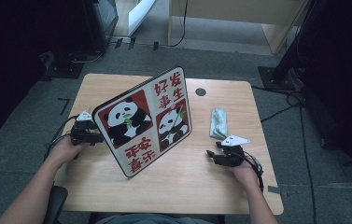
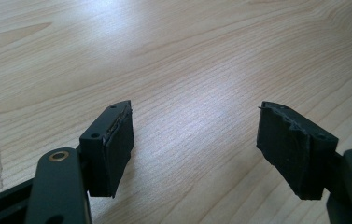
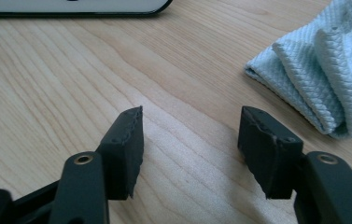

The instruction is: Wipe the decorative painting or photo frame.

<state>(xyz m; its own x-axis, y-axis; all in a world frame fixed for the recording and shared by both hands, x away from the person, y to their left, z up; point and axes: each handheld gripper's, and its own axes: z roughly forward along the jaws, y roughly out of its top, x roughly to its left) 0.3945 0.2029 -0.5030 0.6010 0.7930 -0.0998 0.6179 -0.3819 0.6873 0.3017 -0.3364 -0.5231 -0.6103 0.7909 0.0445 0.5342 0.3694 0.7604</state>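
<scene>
A white board (image 1: 143,121) with black rim, two panda pictures and red characters stands tilted at the table's middle; its top corner rises past the far table edge, and what props it is hidden. My left gripper (image 1: 94,136) rests just left of the board. In the left gripper view the left gripper (image 2: 195,112) is open over bare wood. My right gripper (image 1: 213,155) lies near the front right, apart from the board, and in its own view the right gripper (image 3: 193,116) is open with nothing between the jaws. The board's lower rim (image 3: 71,8) lies ahead of it.
A folded pale blue cloth (image 1: 218,123) lies right of the board, and in the right gripper view the cloth (image 3: 323,70) is just beyond the right jaw. The wooden table (image 1: 187,186) has a dark round hole (image 1: 200,92) near its back edge. Cables trail on the floor at right.
</scene>
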